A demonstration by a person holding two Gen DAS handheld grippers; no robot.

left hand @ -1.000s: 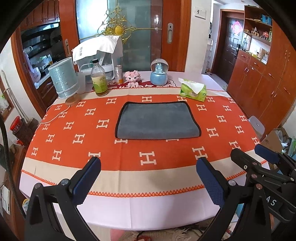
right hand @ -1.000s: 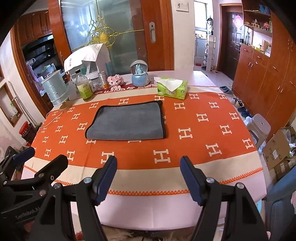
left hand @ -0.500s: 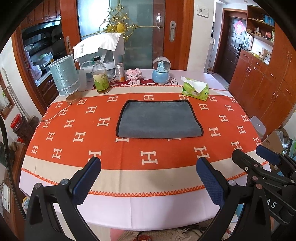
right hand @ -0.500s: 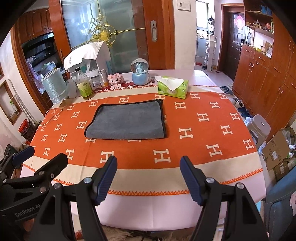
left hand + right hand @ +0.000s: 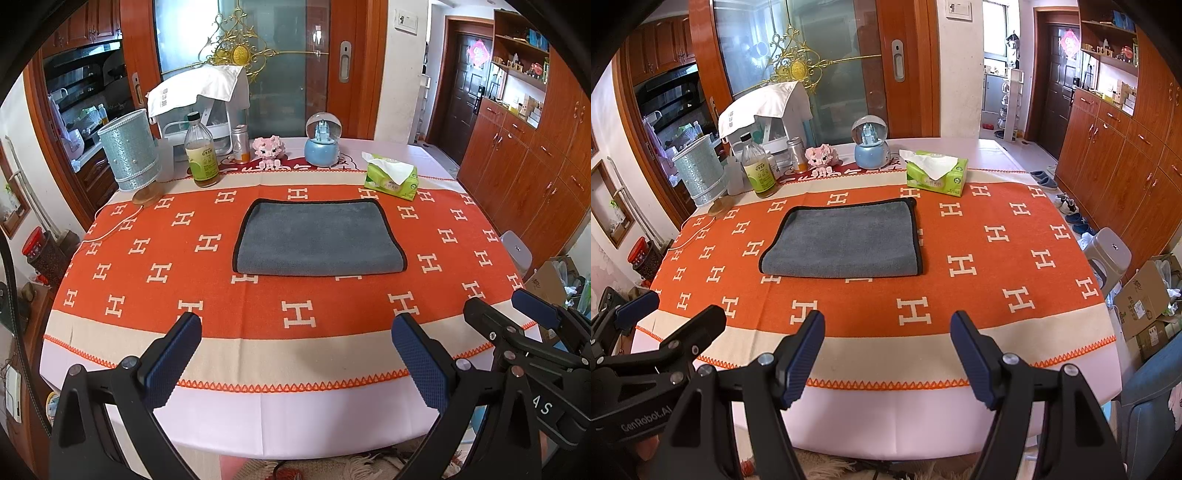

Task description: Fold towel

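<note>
A grey towel with black trim [image 5: 318, 239] lies flat, folded over, on the orange H-patterned tablecloth [image 5: 147, 258] in the middle of the table; it also shows in the right wrist view [image 5: 846, 240]. My left gripper [image 5: 295, 328] is open and empty, held above the table's near edge, well short of the towel. My right gripper [image 5: 886, 328] is open and empty, also over the near edge. The right gripper shows at the right of the left wrist view [image 5: 517, 314], and the left gripper at the left of the right wrist view [image 5: 672, 314].
Along the table's far side stand a teal lamp [image 5: 129, 151], a bottle [image 5: 201, 155], a small can [image 5: 241, 144], a pink toy [image 5: 269, 147], a snow globe [image 5: 322, 142] and a green tissue box [image 5: 391, 181]. A stool [image 5: 1108, 254] and cardboard boxes [image 5: 1145, 295] sit right of the table.
Both grippers have risen slightly and the view has tilted a little; the towel looks a bit lower and nearer in frame. The jaws stay open. The towel has not moved.
</note>
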